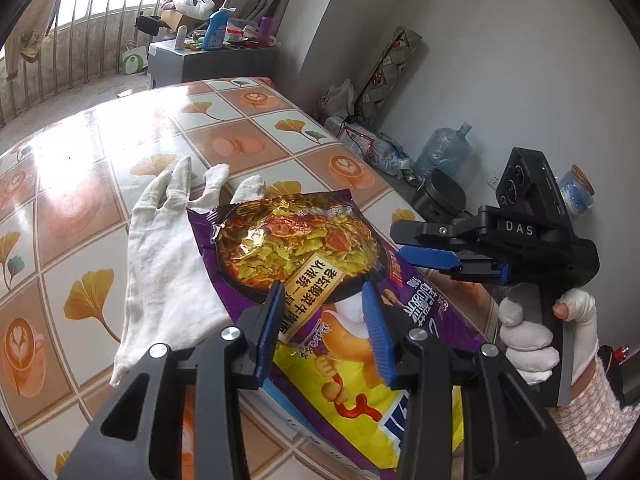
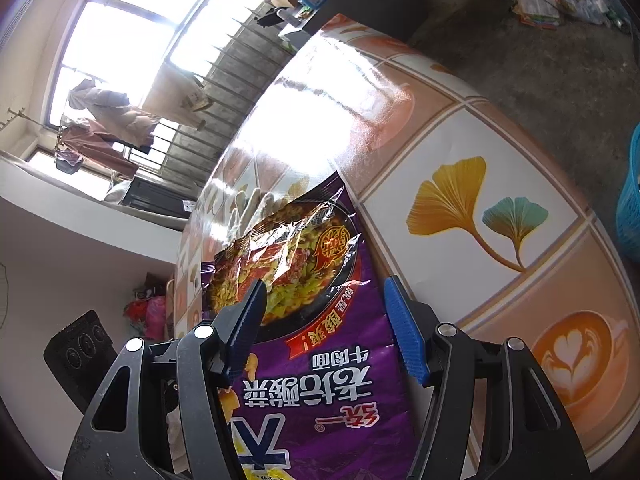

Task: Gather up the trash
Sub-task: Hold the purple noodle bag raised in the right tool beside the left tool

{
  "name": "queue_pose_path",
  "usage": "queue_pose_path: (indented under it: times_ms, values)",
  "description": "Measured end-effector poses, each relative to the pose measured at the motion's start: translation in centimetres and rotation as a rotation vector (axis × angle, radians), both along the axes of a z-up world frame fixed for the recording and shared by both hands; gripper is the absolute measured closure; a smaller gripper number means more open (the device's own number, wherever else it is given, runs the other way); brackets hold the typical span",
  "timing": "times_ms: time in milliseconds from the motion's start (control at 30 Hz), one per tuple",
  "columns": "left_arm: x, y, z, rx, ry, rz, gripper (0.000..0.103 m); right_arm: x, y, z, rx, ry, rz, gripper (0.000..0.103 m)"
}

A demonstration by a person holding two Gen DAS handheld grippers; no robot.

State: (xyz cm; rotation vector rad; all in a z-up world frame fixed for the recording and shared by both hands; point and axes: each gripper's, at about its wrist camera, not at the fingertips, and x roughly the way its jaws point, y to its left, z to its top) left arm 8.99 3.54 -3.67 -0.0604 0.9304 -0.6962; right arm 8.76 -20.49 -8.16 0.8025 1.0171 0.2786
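Note:
A purple instant-noodle wrapper point(image 1: 304, 248) lies flat on the tiled tablecloth point(image 1: 240, 140), partly over a white cloth glove point(image 1: 168, 264). My left gripper point(image 1: 326, 326) hovers over the wrapper's near half with its blue pads apart and nothing pinched between them. My right gripper point(image 1: 430, 246), held by a gloved hand point(image 1: 528, 336), reaches in from the right to the wrapper's edge. In the right wrist view the wrapper point(image 2: 320, 360) fills the gap of the right gripper point(image 2: 326, 322). There the pads stand wide and do not visibly press on it.
A blue plastic basket point(image 2: 630, 200) stands on the floor beyond the table's right edge. A grey cabinet point(image 1: 208, 60) with bottles and clutter stands behind the table. A water jug point(image 1: 444, 152) and bags line the wall. The left gripper's black housing point(image 2: 76, 346) shows at lower left.

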Motion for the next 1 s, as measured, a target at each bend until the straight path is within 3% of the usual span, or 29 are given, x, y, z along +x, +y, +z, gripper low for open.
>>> queue_pose_path:
  times_ms: [367, 733, 1000]
  values:
    - [-0.1, -1.1, -0.4, 0.064, -0.032, 0.004, 0.064, -0.9, -0.2, 0.0, 0.047, -0.005, 0.011, 0.044]
    - [-0.1, -1.5, -0.5, 0.085, -0.041, 0.015, 0.064, -1.8, -0.4, 0.3, 0.032, -0.011, 0.051, 0.045]
    - [-0.2, -1.6, -0.5, 0.087, -0.040, 0.023, 0.064, -2.2, -1.5, 0.6, 0.064, -0.035, 0.017, 0.057]
